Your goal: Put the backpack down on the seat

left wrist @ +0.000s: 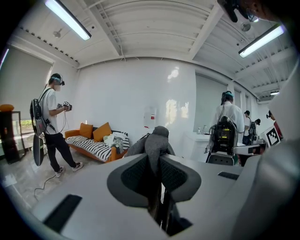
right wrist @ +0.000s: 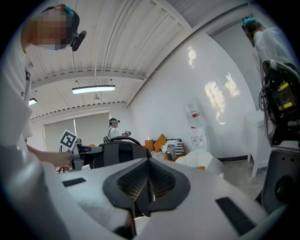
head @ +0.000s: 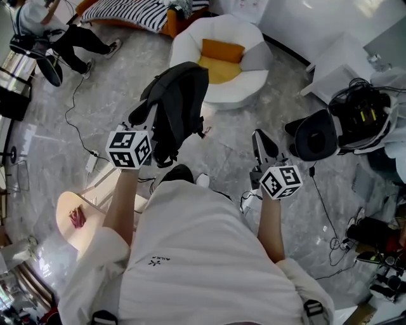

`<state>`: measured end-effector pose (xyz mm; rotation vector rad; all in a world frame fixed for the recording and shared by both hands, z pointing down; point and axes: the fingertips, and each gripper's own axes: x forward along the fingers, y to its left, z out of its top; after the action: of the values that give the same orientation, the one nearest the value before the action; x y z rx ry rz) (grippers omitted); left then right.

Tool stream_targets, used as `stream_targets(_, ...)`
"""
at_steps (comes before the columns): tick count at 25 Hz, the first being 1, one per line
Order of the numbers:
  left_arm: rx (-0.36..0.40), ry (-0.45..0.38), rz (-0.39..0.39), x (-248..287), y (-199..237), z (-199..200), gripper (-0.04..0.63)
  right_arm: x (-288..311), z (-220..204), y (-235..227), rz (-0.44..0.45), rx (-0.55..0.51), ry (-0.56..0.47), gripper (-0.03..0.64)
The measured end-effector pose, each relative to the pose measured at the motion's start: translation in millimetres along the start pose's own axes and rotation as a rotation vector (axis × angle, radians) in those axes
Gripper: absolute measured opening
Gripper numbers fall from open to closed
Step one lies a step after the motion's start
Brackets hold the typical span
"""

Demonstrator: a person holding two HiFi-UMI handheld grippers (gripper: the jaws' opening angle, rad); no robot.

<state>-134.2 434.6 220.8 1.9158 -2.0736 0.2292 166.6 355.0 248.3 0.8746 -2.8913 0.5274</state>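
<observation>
A dark grey backpack (head: 181, 105) hangs in the air from my left gripper (head: 143, 114), which is shut on its grey top strap (left wrist: 157, 140); the left gripper view shows the strap pinched between the pads. The seat, a round white armchair (head: 244, 86) with an orange cushion (head: 222, 51), stands on the floor just beyond the backpack. My right gripper (head: 261, 141) is to the right of the bag, apart from it, shut with nothing between its jaws. In the right gripper view the backpack (right wrist: 119, 152) is at the left and the armchair (right wrist: 199, 159) to its right.
An orange sofa with a striped cover (head: 136, 13) is behind the armchair, and a person (head: 54, 35) stands at its left. A white cabinet (head: 336, 63) and a person with black gear (head: 361, 114) are at the right. A small round table (head: 73, 219) is near my left side. Cables (head: 79, 130) run across the floor.
</observation>
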Motion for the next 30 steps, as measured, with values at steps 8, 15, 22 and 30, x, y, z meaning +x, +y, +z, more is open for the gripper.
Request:
stream_targets(8,-0.002,-0.003,0.007,-3,2,2,0.074,-2,2,-2,-0.007,0.002,-0.006,0.025)
stream_targets(15,0.002,0.007,-0.004,14,-1,3,0.074,3,1,-15,-0.015,0.008,0.003,0.026)
stream_targets(22,-0.004,0.024,-0.022,37,7,1,0.075,23,6,-20,-0.028,-0.001,0.010,0.026)
stream_targets(30,-0.011,0.044,-0.042,78,18,5,0.075,52,14,-40,-0.052,0.005,0.015,0.026)
